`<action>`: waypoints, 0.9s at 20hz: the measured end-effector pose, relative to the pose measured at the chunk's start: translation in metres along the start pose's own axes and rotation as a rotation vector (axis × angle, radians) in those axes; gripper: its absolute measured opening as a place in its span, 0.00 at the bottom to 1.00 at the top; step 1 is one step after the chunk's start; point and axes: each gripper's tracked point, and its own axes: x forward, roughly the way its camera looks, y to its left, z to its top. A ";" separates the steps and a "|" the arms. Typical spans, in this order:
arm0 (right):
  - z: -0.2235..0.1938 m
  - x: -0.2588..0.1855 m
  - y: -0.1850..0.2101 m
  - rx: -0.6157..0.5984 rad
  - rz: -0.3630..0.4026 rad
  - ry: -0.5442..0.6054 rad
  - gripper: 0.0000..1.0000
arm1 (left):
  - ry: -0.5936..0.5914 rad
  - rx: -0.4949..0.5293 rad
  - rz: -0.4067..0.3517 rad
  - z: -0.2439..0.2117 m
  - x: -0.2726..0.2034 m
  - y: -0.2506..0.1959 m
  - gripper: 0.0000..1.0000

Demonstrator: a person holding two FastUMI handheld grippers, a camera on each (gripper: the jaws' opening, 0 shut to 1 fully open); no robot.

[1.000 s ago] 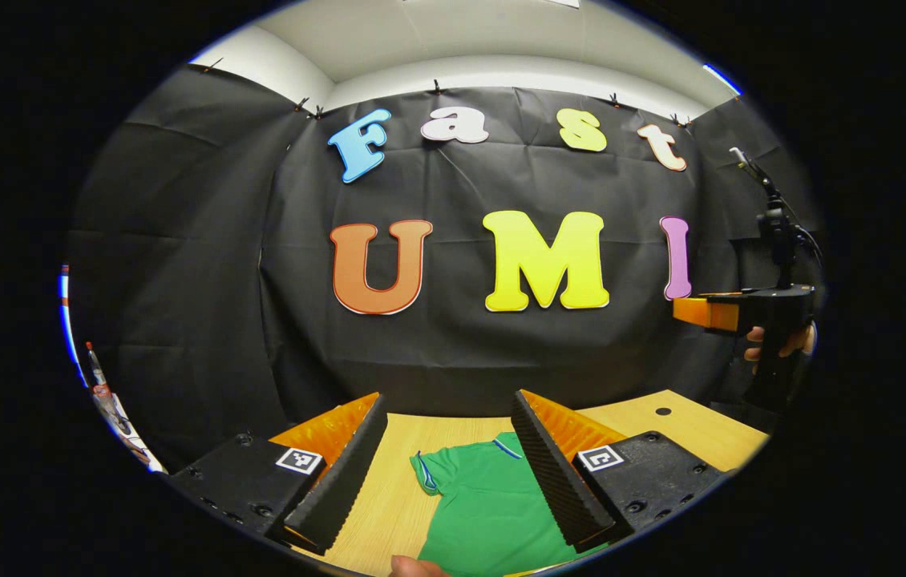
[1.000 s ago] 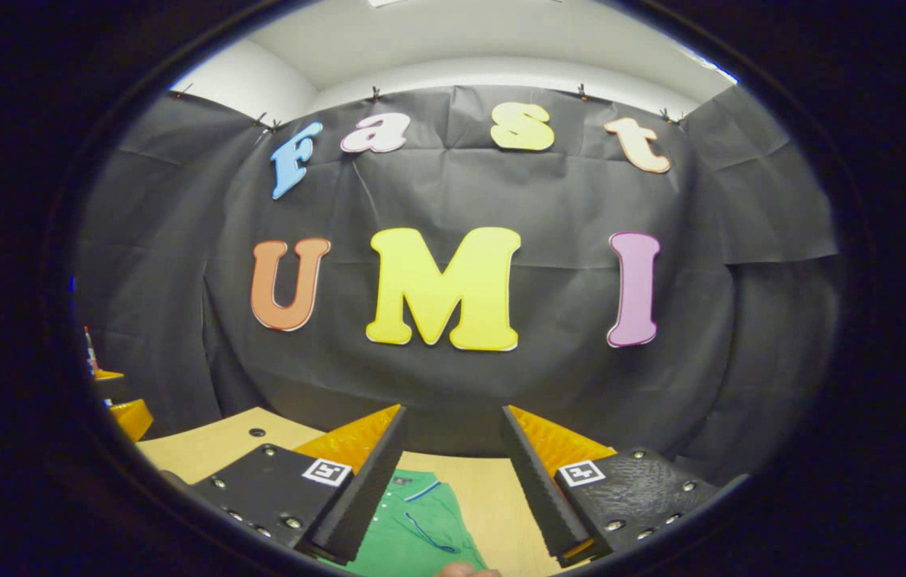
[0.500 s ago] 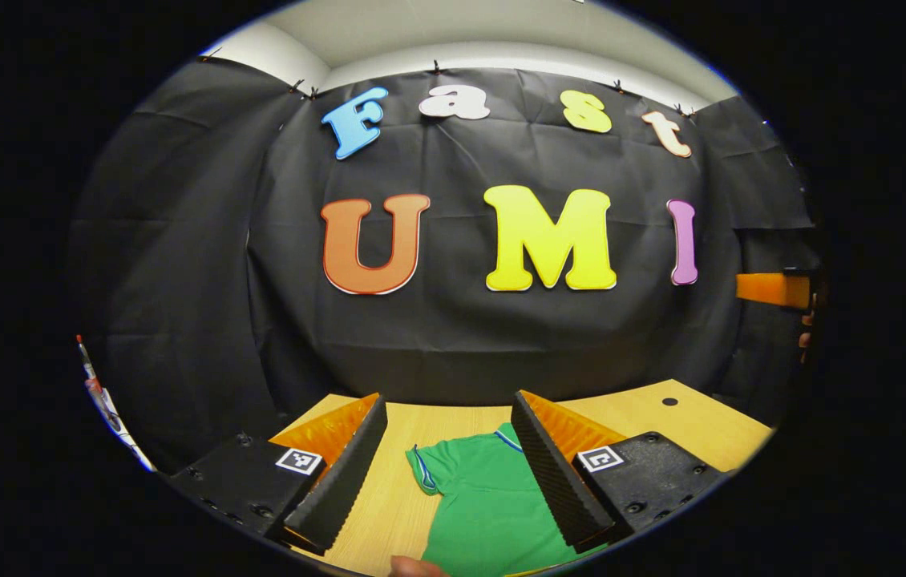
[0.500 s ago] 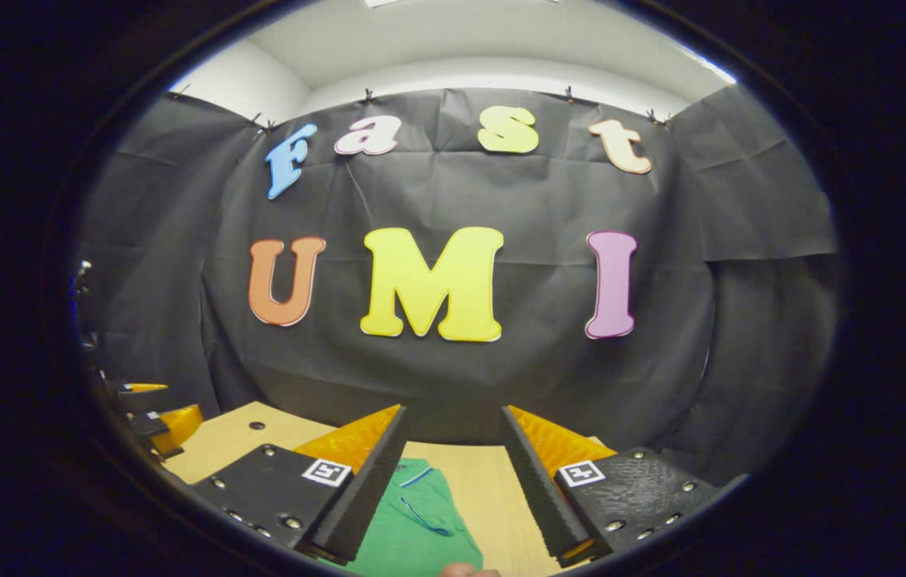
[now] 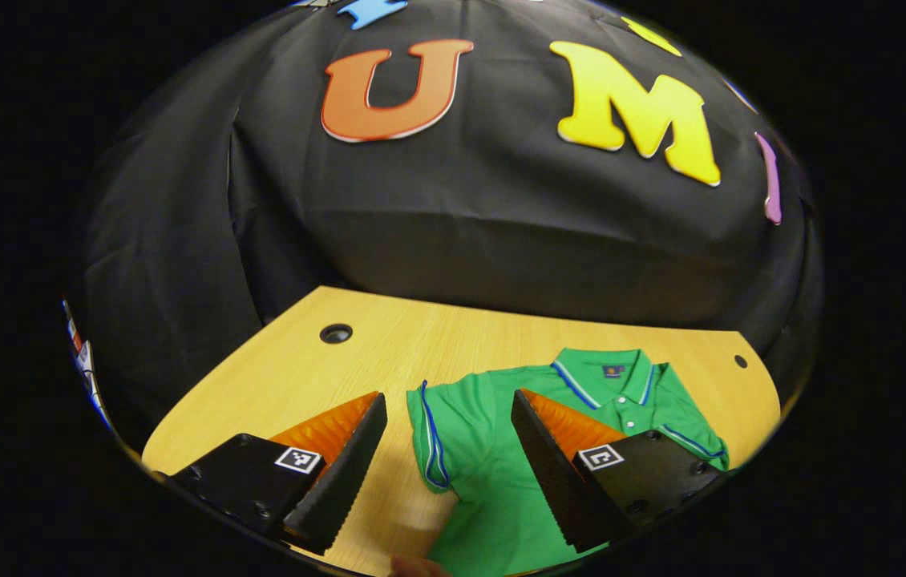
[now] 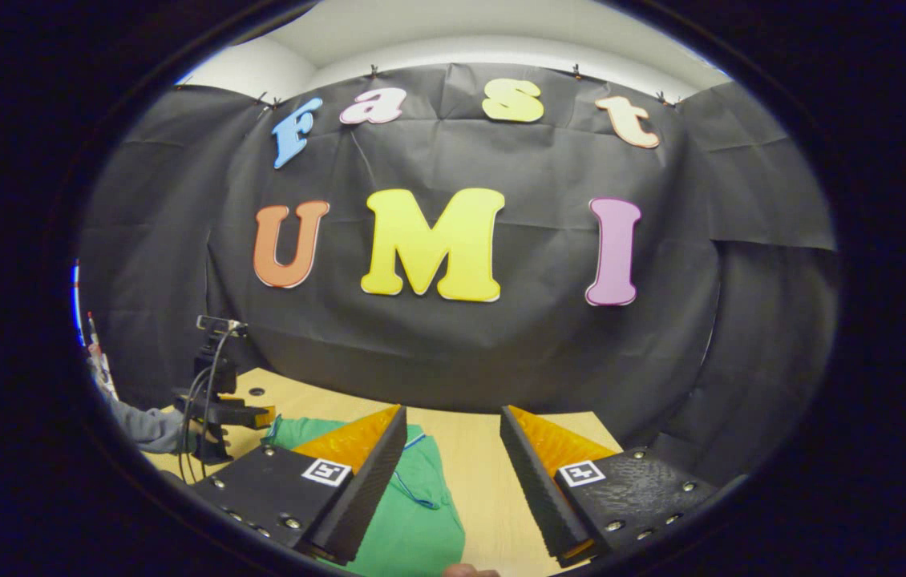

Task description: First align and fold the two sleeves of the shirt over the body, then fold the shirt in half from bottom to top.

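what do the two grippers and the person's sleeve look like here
The left gripper has black housings bearing small square black-and-white markers, and ridged, tapered fingers. The right gripper is built alike, with silver screws along its housings. In the right gripper view, dark cables loop from a small unit atop the left gripper, and the person wears a grey sleeve.

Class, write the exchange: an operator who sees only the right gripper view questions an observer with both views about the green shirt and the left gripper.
Operator: Which way does the shirt's collar point?
Observer: In the left gripper view the shirt lies flat on the table, with its collar toward the wall.
Operator: Are the left gripper's jaws open?
Observer: Yes. The left gripper is open, and one spread, unfolded sleeve shows between its jaws.
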 end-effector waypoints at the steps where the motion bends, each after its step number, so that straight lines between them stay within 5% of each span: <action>1: -0.005 0.002 -0.001 0.000 0.002 0.016 0.79 | 0.022 0.028 0.013 -0.009 0.018 0.003 1.00; 8: -0.026 0.012 -0.024 -0.020 -0.029 0.100 0.79 | 0.107 0.179 0.047 -0.031 0.087 0.011 1.00; 13: -0.036 0.024 -0.026 -0.010 -0.025 0.137 0.79 | 0.151 0.151 -0.009 -0.047 0.096 -0.007 0.96; 16: -0.040 0.029 -0.020 -0.040 -0.002 0.159 0.79 | 0.181 0.155 -0.031 -0.052 0.093 -0.017 0.56; 18: -0.044 0.029 -0.020 -0.049 0.008 0.170 0.79 | 0.176 0.164 -0.004 -0.049 0.093 -0.015 0.08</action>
